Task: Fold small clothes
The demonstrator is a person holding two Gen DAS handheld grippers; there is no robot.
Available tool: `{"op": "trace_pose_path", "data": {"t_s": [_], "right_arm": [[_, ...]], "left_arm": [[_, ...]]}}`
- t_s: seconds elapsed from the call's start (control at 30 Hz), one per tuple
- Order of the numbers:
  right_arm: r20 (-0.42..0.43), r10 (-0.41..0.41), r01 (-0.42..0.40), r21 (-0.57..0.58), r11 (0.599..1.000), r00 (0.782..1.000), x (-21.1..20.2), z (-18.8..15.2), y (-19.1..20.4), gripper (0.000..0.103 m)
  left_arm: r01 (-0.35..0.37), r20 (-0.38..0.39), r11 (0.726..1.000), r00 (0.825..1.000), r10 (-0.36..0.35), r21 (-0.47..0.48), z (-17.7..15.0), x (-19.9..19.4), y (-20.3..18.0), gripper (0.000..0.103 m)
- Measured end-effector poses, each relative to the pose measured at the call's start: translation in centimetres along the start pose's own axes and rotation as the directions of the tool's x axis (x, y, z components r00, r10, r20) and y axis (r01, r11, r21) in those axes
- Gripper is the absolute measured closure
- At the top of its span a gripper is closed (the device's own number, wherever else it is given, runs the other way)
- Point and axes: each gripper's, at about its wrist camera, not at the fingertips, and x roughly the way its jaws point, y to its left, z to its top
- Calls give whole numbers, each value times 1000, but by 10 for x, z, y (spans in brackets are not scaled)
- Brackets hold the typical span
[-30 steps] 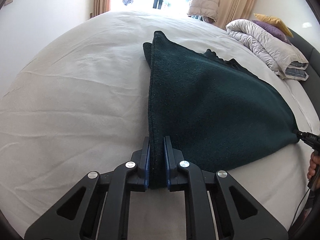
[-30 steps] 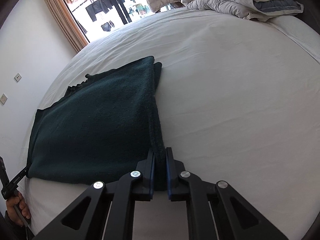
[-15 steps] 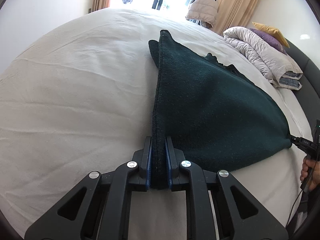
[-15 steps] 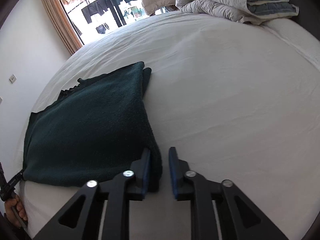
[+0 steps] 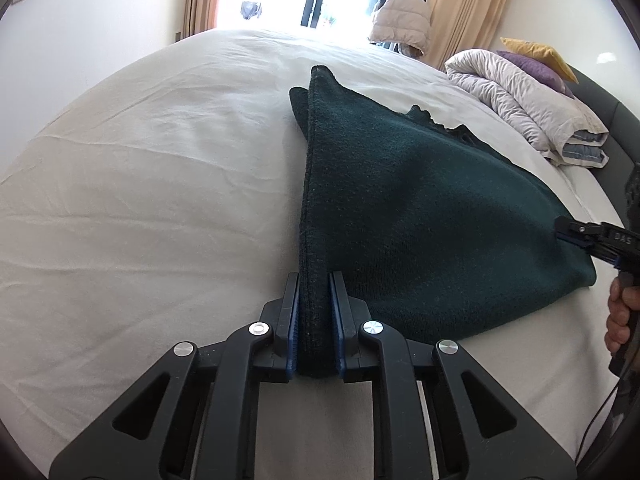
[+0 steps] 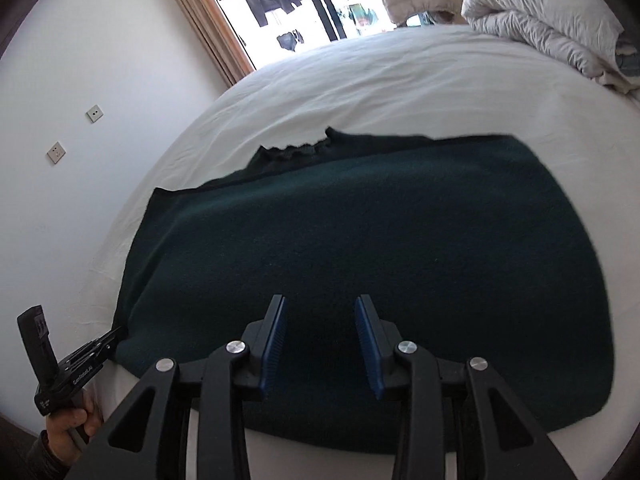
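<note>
**Left clamps a corner, right hangs free**

The dark green knit sweater [image 6: 360,264] lies folded flat on the white bed [image 5: 140,200], long axis sideways across the right view. Left gripper [image 5: 314,320] pinches its near corner. Right gripper [image 6: 320,340], jaws parted and empty, hovers directly over the near hem, so it's the freer one.

The left gripper [image 5: 314,320] is pinching the near corner of the dark green garment [image 5: 420,216], which is lying on the white bed [image 5: 160,200].
</note>
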Motion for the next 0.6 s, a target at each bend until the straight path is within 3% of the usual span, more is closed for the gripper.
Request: {"op": "trace_pose_path", "data": {"t_s": [0.1, 0.2, 0.3, 0.37, 0.4, 0.47, 0.6], "right_arm": [[36, 16, -19, 81, 997, 999, -5, -1, -23, 88], [75, -66, 52, 180, 982, 995, -20, -1, -54, 103], [115, -165, 129, 267, 955, 980, -39, -1, -71, 103], [158, -309, 263, 259, 929, 938, -54, -1, -61, 91], [190, -302, 248, 260, 933, 934, -59, -1, -56, 85], [228, -222, 169, 228, 959, 948, -62, 2, -40, 76], [230, -99, 90, 47, 995, 968, -53, 10, 2, 61]], "left_arm": [[15, -4, 1000, 1000, -15, -12, 0, 1, 2, 89], [21, -3, 1000, 1000, -21, -16, 0, 3, 3, 89], [20, -3, 1000, 1000, -20, -15, 0, 3, 4, 89], [20, -3, 1000, 1000, -20, -15, 0, 3, 4, 88], [20, -3, 1000, 1000, -20, -15, 0, 3, 3, 89], [18, -3, 1000, 1000, -18, -13, 0, 3, 3, 89], [49, 9, 998, 999, -49, -36, 1, -2, 9, 88]]}}
